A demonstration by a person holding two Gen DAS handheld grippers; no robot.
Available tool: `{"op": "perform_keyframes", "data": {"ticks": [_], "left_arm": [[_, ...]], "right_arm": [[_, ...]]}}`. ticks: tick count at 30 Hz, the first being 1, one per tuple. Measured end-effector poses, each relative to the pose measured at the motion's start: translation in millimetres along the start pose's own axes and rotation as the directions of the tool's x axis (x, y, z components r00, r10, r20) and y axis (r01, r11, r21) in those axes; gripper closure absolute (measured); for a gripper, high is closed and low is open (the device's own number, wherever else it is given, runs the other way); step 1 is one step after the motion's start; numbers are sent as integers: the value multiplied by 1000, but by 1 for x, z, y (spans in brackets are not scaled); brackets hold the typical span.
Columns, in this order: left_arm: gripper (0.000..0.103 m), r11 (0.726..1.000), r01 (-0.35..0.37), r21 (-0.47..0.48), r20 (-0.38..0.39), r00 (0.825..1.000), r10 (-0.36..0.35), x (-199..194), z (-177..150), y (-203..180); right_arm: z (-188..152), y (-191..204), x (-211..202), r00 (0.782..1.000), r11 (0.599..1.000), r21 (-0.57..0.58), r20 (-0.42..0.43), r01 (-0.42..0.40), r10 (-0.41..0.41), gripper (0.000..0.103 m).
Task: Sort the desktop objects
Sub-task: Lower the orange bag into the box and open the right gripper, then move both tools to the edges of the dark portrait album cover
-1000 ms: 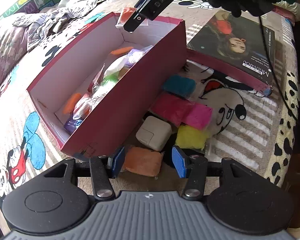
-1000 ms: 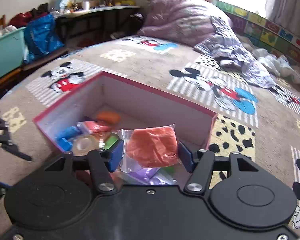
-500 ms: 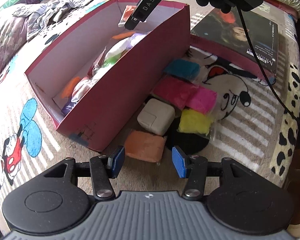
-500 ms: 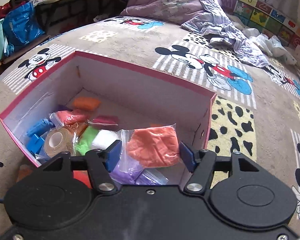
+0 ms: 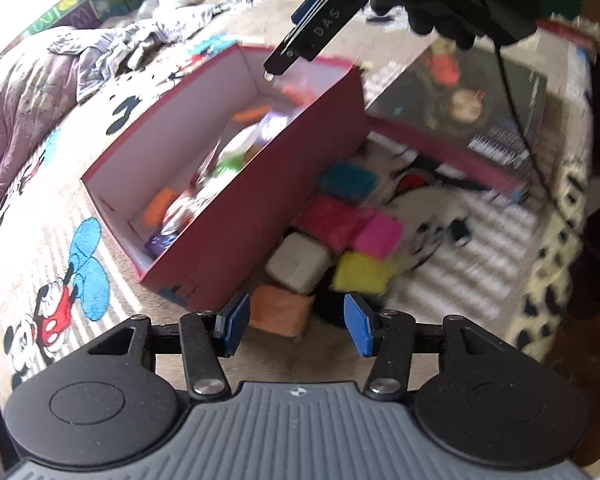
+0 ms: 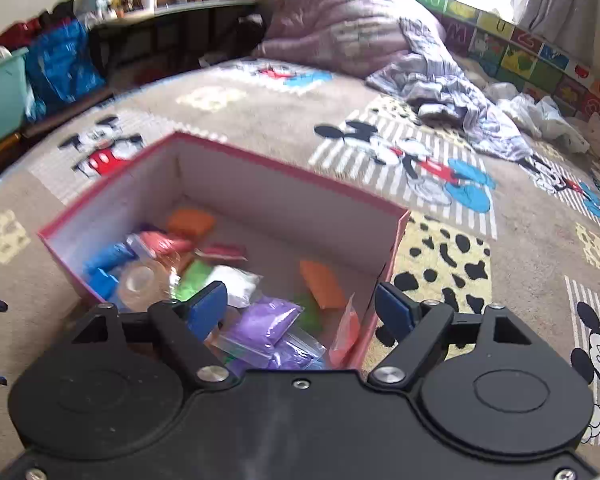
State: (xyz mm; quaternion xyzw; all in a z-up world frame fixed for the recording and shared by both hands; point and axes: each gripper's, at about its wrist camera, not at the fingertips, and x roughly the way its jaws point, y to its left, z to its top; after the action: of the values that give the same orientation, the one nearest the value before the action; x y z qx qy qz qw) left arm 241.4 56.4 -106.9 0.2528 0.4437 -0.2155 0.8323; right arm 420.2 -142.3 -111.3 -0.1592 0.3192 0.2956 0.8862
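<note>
A red box (image 5: 256, 200) with white inside stands open on the Mickey Mouse cover; it holds several bags of coloured clay. In the right wrist view my right gripper (image 6: 302, 308) is open and empty over the box (image 6: 260, 200). An orange clay bag (image 6: 346, 334) leans on the near right wall, beside purple bags (image 6: 264, 326). My left gripper (image 5: 296, 326) is open just short of a peach clay bag (image 5: 280, 314). A white charger (image 5: 300, 262), yellow (image 5: 362, 272), pink (image 5: 378, 234) and teal (image 5: 348, 180) clay lie beside the box.
The box lid (image 5: 476, 120) lies upside down at the right. The other gripper (image 5: 320, 28) hangs over the box. Crumpled clothes (image 6: 452, 92) and a duvet (image 6: 352, 24) lie far back. A desk (image 6: 148, 28) and blue bag (image 6: 60, 68) stand beyond the bed.
My right gripper opened and let go of the orange clay bag, which dropped into the box against its wall. My left gripper moved closer to the peach bag.
</note>
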Motion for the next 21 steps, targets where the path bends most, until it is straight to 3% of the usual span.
{"op": "perform_keyframes", "data": {"ticks": [9,12,21], "left_arm": [[52,985,-127,-117,40,990,132,-26,7,-44],[41,977,-157,-141,60,984,167,-33,14,-53],[40,965,-183,-189,121,971,208,-45,37,-82]], "right_arm": [[-24,-5,-65,999,1000,-19,46,21,-20,19],[-38,-11,-82,998,998,-50,42,46,-44,18],[-76,-49,-105,994,994,-30,-19,109,-110,14]]}}
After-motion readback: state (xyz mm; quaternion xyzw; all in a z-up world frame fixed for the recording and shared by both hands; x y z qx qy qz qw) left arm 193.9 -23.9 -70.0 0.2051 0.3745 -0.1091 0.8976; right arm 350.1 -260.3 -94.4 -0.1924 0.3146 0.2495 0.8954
